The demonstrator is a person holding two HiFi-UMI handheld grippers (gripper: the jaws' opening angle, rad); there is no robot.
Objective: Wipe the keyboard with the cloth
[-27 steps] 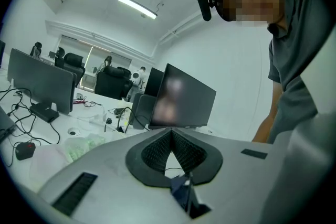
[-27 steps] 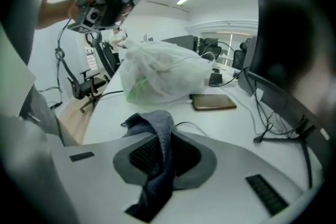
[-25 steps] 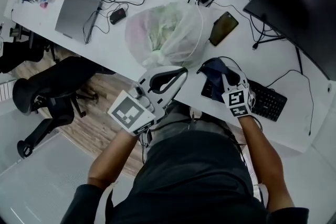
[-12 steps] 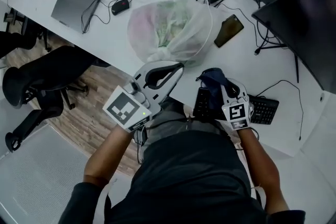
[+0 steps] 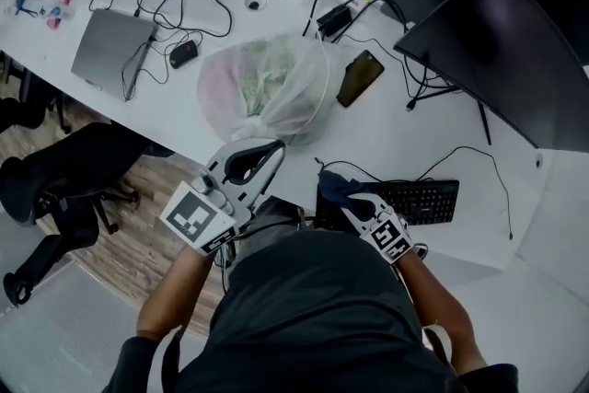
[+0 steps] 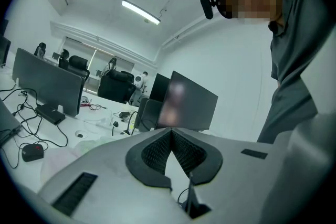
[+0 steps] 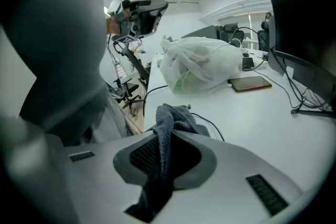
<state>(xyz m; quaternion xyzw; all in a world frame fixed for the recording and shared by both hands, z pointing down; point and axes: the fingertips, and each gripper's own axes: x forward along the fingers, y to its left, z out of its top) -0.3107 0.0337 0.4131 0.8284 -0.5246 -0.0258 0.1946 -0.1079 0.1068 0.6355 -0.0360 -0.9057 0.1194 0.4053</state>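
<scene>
The right claw (image 5: 353, 205) is clamped on the dark cloth (image 5: 334, 189), with a fold of it running up between the pads. It holds the bunched cloth at the left end of the keyboard (image 5: 419, 201), which lies along the near edge of the white surface (image 5: 368, 138). The left claw (image 5: 273, 148) carries nothing. Its tips are closed together and it sits at the edge of the surface, just beside a tied plastic bag (image 5: 262, 87). A phone (image 5: 360, 77) lies to the right of the bag.

I get bright, even light from ceiling strips (image 6: 139, 11) — soft shadows. Both gripper views warp, darkening at the edges.
</scene>
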